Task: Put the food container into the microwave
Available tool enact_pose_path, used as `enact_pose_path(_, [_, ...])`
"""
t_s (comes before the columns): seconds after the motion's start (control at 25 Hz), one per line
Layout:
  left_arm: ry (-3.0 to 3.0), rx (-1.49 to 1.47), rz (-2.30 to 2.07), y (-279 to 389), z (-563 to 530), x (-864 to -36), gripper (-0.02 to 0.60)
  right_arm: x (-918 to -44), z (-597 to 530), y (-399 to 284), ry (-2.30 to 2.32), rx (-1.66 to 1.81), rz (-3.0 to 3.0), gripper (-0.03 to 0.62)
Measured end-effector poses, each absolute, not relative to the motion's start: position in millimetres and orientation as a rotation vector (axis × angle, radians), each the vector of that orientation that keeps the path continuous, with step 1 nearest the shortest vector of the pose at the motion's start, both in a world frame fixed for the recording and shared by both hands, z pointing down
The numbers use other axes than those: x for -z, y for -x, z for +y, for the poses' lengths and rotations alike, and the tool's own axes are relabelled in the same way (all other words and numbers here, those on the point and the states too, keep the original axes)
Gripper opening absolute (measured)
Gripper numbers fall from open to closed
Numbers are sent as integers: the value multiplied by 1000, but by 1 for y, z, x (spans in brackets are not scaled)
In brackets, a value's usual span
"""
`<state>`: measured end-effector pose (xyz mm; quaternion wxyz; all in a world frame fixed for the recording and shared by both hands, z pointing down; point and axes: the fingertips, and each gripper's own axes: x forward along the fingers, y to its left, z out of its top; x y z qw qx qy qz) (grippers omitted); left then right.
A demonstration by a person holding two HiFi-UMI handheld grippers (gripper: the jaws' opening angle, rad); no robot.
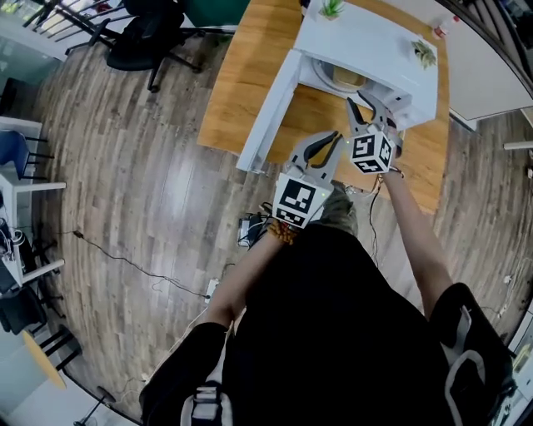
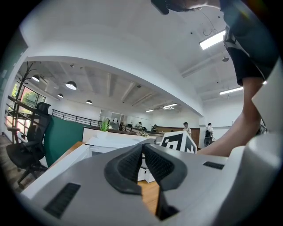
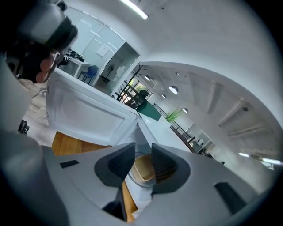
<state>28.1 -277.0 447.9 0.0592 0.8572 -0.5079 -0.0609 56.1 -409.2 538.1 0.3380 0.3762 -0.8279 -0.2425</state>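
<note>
A white microwave (image 1: 366, 42) stands on the wooden table (image 1: 241, 75) with its door (image 1: 266, 112) swung open to the left. The tan food container (image 1: 348, 77) sits inside on the glass turntable. My right gripper (image 1: 366, 103) is just in front of the opening, open, with nothing between its fingers. In the right gripper view the container (image 3: 143, 170) shows through the gap of the right gripper (image 3: 142, 148). My left gripper (image 1: 331, 137) hangs lower, near the table's front edge, shut and empty. In the left gripper view the left gripper (image 2: 142, 145) points towards the microwave (image 2: 115, 141).
Two small plants (image 1: 331, 8) (image 1: 423, 52) stand on top of the microwave. A black office chair (image 1: 141, 37) is at the far left of the table. A power strip and cables (image 1: 250, 229) lie on the wood floor below the table edge. A white desk (image 1: 17, 191) is at the left.
</note>
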Motion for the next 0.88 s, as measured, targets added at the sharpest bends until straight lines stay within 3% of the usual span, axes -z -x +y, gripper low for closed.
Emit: enact_pose_path(0.88, [-2580,253,-1674,-7,-296,-425,38,-417,-339,-52,-1219,456,-2496,95])
